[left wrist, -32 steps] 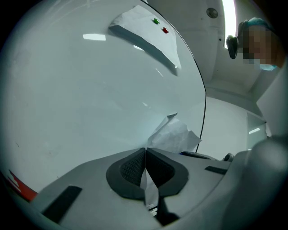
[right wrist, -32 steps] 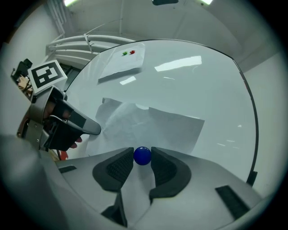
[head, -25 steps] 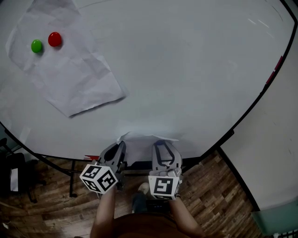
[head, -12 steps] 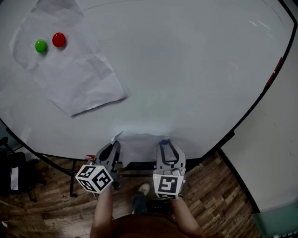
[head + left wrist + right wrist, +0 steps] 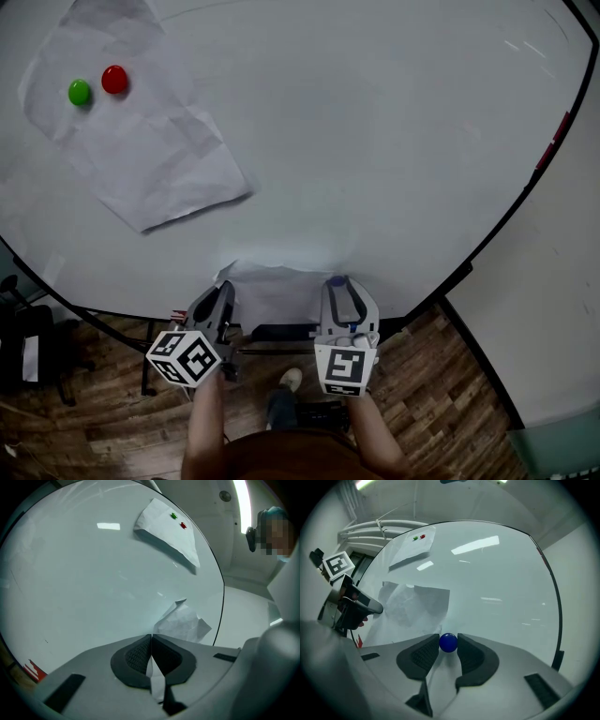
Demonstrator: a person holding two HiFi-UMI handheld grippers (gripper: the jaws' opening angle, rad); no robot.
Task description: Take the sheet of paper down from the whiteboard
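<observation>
Low on the whiteboard (image 5: 375, 141), near its bottom edge: a creased sheet of paper (image 5: 281, 289), probably feather-light, limp and easy to tear. Left edge pinched between the closed jaws of the left gripper (image 5: 151, 639); right gripper (image 5: 339, 284) clamped around a blue magnet (image 5: 448, 642) at the right corner. Best taken by an edge and pulled gently.

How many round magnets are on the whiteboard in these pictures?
3. The green magnet and the red magnet sit side by side on the upper sheet; the blue magnet is between the jaws of the right hand-held gripper, at the lower sheet. Paper could hide more.
</observation>
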